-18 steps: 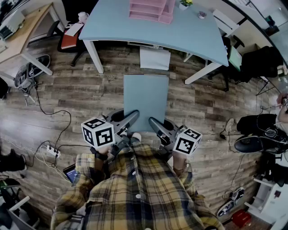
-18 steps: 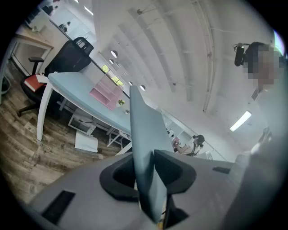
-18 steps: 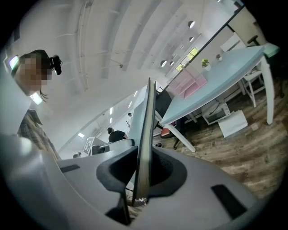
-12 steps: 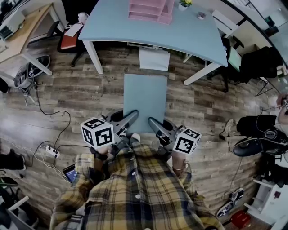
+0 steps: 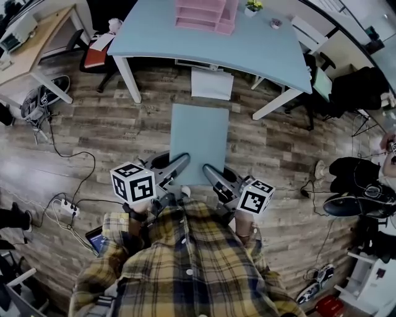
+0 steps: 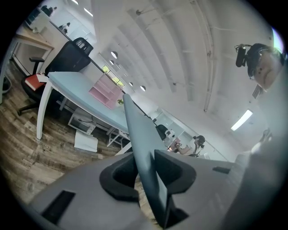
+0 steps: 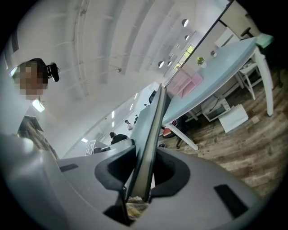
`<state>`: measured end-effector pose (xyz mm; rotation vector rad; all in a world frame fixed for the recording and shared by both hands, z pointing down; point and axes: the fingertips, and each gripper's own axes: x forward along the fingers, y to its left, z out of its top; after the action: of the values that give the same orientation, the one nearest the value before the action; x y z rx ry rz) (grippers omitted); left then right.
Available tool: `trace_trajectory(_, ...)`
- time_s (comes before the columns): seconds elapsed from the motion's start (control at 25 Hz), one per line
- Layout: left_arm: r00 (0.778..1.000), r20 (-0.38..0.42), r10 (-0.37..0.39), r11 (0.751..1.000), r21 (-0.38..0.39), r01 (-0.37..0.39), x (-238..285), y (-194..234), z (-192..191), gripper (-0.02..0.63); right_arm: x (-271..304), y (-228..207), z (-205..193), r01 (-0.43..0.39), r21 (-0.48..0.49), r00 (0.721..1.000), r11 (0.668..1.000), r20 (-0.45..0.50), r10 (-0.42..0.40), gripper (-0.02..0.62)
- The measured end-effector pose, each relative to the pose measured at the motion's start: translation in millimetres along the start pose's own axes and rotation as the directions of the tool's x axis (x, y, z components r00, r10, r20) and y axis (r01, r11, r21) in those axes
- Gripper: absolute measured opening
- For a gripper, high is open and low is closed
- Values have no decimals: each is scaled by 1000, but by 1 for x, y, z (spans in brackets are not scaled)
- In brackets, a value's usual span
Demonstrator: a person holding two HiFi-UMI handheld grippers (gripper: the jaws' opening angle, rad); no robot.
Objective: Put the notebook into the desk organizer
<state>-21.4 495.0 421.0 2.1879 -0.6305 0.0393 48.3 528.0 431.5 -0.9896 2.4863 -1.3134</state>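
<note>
A flat pale-blue notebook (image 5: 199,142) is held level above the wooden floor, in front of the person. My left gripper (image 5: 181,163) is shut on its near left corner and my right gripper (image 5: 207,169) is shut on its near right corner. In the left gripper view the notebook (image 6: 143,148) stands edge-on between the jaws, as the notebook (image 7: 150,134) does in the right gripper view. The pink desk organizer (image 5: 207,13) stands at the far side of the light-blue desk (image 5: 260,52); it also shows as the organizer (image 6: 105,92) and the organizer (image 7: 185,84).
A white box (image 5: 212,83) lies under the desk. A small potted plant (image 5: 253,6) stands right of the organizer. A chair with a red seat (image 5: 98,52) is at the desk's left, a wooden table (image 5: 31,49) further left. Cables and a power strip (image 5: 67,208) lie on the floor.
The desk and organizer have slid slightly toward the top of the head view; both grippers still hold the notebook as before.
</note>
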Motion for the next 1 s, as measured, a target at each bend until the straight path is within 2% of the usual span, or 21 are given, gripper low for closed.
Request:
trace_trajectory(0.2,1000,4,2,1000,-13,-2,8,9,8,109,8,-10,9,-7,13,1000,1000,8,7,106)
trace_trajectory(0.4,1000,9,7,999,-32,-7,21,40,30,109,37,-31,27,3,19,1000,1000,1,-3,106)
trace_trajectory(0.84,1000,-15,0,999,-36,-1,71,124,148,107,143,-79,125,39,7,999,999,23,-39,106)
trace_trajectory(1.0,999,-41,-14,999,-41,12,82,147,177,107,171,-90,146,58,29,998,998,38,-59,106)
